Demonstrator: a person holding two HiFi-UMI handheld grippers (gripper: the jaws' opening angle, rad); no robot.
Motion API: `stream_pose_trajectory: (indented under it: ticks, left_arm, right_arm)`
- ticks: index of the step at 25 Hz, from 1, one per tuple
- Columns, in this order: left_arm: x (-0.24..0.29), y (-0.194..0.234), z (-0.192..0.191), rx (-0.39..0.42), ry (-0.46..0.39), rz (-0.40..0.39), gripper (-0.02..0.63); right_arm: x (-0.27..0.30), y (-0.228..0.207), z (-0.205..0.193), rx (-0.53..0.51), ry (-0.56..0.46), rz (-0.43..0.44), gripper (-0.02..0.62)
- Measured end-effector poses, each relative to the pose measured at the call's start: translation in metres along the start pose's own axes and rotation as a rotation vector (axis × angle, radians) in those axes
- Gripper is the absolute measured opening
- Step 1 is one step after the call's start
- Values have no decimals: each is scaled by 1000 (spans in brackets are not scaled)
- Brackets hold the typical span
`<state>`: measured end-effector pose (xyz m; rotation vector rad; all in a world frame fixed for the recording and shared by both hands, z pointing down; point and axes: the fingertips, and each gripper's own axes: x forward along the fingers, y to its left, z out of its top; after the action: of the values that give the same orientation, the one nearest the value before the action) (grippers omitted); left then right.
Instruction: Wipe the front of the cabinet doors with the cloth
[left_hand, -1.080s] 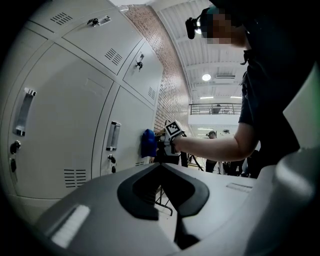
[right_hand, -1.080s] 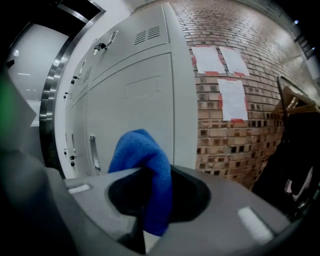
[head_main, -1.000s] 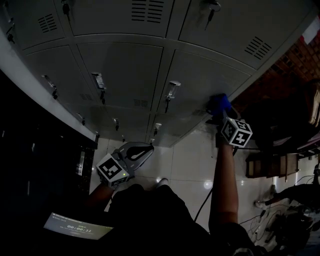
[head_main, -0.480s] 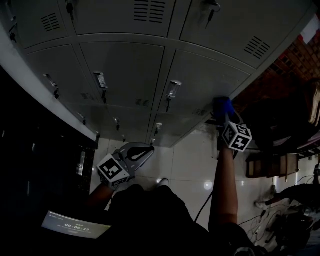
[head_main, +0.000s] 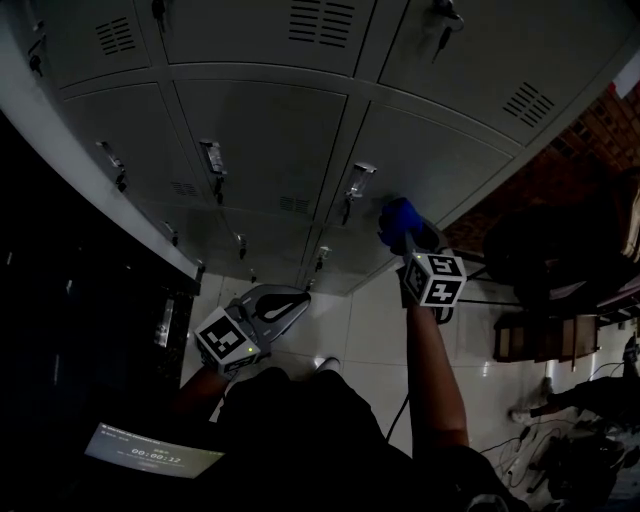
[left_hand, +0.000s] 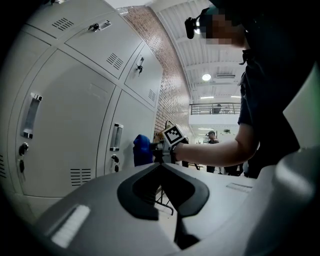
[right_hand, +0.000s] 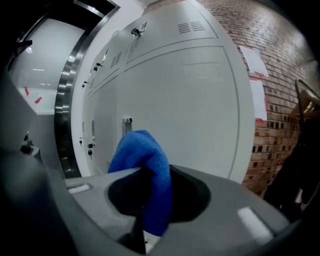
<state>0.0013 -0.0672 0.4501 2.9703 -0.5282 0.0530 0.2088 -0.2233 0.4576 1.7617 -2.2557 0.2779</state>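
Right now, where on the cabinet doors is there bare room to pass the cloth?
Bare: the wide door panel between its handle and the cabinet's right edge. Crowded: the handles and keys beside the blue cloth.

in the head view the jaws of my right gripper (head_main: 408, 243) sit behind its own marker cube (head_main: 434, 279), and it's too dark to tell whether the cloth (head_main: 398, 218) touches the cabinet door (head_main: 430, 165). in the right gripper view the cloth's lower end drops out of sight between my jaws. the lit screen (head_main: 152, 455) at lower left shows what may be timer digits, too small to read.
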Motion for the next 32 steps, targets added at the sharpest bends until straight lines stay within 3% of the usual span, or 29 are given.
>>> stream_pose_trajectory:
  ticks: [4,17,25,32]
  left_arm:
    - [-8,6,-1,-4,16,28,0]
    - [-30,24,-7,-26,9,86,1]
    - [-19,24,-4,-22,8,65,2]
    - [-4,19,-5,-17,17,38,2]
  right_arm:
    - [29,32,-10,-13,22,64,69]
    - [71,70,-16,-34,16,127,69]
    - [69,62,-19,-37,10,119,69]
    - [54,23,-31,-15,35,62,69]
